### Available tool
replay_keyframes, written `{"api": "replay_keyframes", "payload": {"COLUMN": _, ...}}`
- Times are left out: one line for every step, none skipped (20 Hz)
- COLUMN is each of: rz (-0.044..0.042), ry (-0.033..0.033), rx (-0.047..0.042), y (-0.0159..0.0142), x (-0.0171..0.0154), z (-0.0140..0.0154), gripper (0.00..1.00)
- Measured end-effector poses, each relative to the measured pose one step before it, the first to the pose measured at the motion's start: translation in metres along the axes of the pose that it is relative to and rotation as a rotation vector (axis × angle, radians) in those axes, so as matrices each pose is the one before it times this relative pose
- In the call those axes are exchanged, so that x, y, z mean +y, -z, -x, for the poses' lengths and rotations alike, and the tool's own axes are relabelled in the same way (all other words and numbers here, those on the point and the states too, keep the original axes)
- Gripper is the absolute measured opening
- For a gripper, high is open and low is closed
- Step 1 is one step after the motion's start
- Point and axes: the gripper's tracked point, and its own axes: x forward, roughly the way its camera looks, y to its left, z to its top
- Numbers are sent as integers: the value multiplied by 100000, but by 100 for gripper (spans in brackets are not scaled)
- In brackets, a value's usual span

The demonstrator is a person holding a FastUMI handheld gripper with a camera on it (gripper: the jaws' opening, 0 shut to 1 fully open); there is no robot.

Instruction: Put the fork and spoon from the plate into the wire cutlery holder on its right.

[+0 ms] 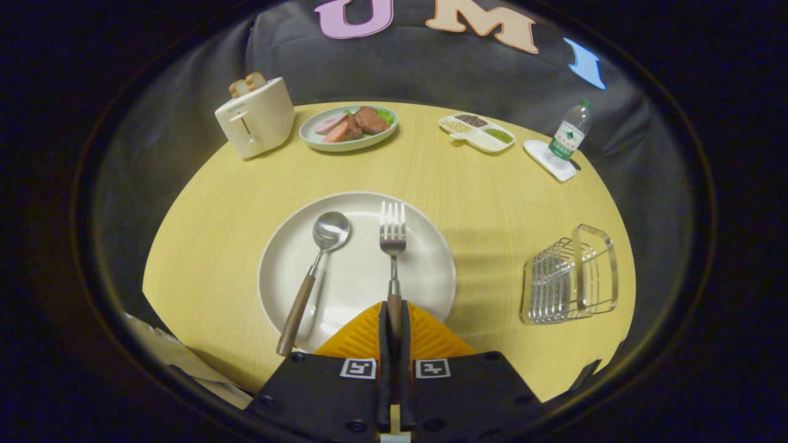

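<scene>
A white round plate (425, 271) lies on the yellow table just ahead of my fingers. On it a fork (393, 237) with a wooden handle points its tines away from me. Its handle runs back between my two fingers, and my gripper (394, 317) is shut on that handle. A spoon (317, 261) with a wooden handle lies to the left of the fork, its bowl on the plate and its handle end over the plate's near rim. The wire cutlery holder (569, 277) stands to the right of the plate, near the table's right edge.
At the table's far side stand a cream toaster (255, 117) with bread in it, a plate of sliced meat (348, 128), a divided snack dish (477, 131) and a water bottle (569, 132) on a white coaster. Bare tabletop (486, 240) separates plate and holder.
</scene>
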Motion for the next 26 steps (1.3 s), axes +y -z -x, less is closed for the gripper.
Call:
{"api": "replay_keyframes", "payload": {"rz": -25, "ry": 162, "rx": -149, "y": -342, "x": -401, "z": 455, "gripper": 9}}
{"api": "replay_keyframes", "payload": {"rz": -6, "ry": -144, "rx": -79, "y": -218, "x": -398, "z": 457, "gripper": 9}}
{"api": "replay_keyframes", "payload": {"rz": -174, "ry": -317, "rx": 221, "y": -297, "x": -362, "z": 487, "gripper": 9}}
{"api": "replay_keyframes", "payload": {"rz": -649, "ry": -452, "rx": 234, "y": -213, "x": -368, "z": 484, "gripper": 9}}
{"api": "replay_keyframes", "payload": {"rz": -1100, "ry": -616, "rx": 261, "y": -224, "x": -379, "z": 519, "gripper": 9}}
{"api": "replay_keyframes", "payload": {"rz": -1521, "ry": -532, "rx": 312, "y": -195, "x": -456, "z": 390, "gripper": 9}}
{"api": "replay_keyframes", "payload": {"rz": -1447, "ry": -352, "rx": 568, "y": -214, "x": -599, "z": 455, "gripper": 9}}
{"api": "replay_keyframes", "payload": {"rz": -976, "ry": 360, "rx": 428, "y": -135, "x": -672, "z": 373, "gripper": 9}}
{"api": "replay_keyframes", "payload": {"rz": -393, "ry": 766, "rx": -7, "y": -258, "x": -793, "z": 317, "gripper": 9}}
{"api": "replay_keyframes", "payload": {"rz": 368, "ry": 1412, "rx": 51, "y": -193, "x": -917, "z": 288, "gripper": 9}}
{"api": "replay_keyframes", "payload": {"rz": 581, "ry": 1397, "rx": 78, "y": -173, "x": -797, "z": 324, "gripper": 9}}
{"api": "replay_keyframes", "payload": {"rz": 200, "ry": 873, "rx": 113, "y": -63, "x": -594, "z": 318, "gripper": 9}}
{"api": "replay_keyframes", "payload": {"rz": -2, "ry": 324, "rx": 122, "y": -93, "x": -471, "z": 324, "gripper": 9}}
{"api": "replay_keyframes", "payload": {"rz": -235, "ry": 178, "rx": 225, "y": -79, "x": -510, "z": 410, "gripper": 9}}
{"api": "replay_keyframes", "payload": {"rz": -195, "ry": 377, "rx": 356, "y": -65, "x": -528, "z": 273, "gripper": 9}}
{"api": "replay_keyframes", "payload": {"rz": 428, "ry": 1174, "rx": 69, "y": -69, "x": -753, "z": 309, "gripper": 9}}
{"api": "replay_keyframes", "payload": {"rz": 620, "ry": 1345, "rx": 399, "y": 55, "x": -751, "z": 283, "gripper": 9}}
{"api": "replay_keyframes", "payload": {"rz": 281, "ry": 1079, "rx": 481, "y": 96, "x": -723, "z": 227, "gripper": 9}}
{"api": "replay_keyframes", "payload": {"rz": -41, "ry": 788, "rx": 558, "y": 75, "x": -628, "z": 358, "gripper": 9}}
{"api": "replay_keyframes", "payload": {"rz": -24, "ry": 475, "rx": 603, "y": 110, "x": -691, "z": 330, "gripper": 9}}
{"api": "replay_keyframes", "payload": {"rz": -22, "ry": 473, "rx": 570, "y": -64, "x": -664, "z": 278, "gripper": 9}}
{"api": "replay_keyframes", "payload": {"rz": 93, "ry": 794, "rx": 760, "y": 125, "x": -734, "z": 314, "gripper": 9}}
{"api": "replay_keyframes", "payload": {"rz": 233, "ry": 837, "rx": 1123, "y": 94, "x": -723, "z": 240, "gripper": 9}}
{"api": "replay_keyframes", "payload": {"rz": 433, "ry": 756, "rx": 1651, "y": 307, "x": -909, "z": 102, "gripper": 9}}
{"api": "replay_keyframes", "payload": {"rz": 503, "ry": 1095, "rx": 2069, "y": 325, "x": -914, "z": 90, "gripper": 9}}
{"api": "replay_keyframes", "payload": {"rz": 754, "ry": 1846, "rx": 1854, "y": 368, "x": -921, "z": 59, "gripper": 9}}
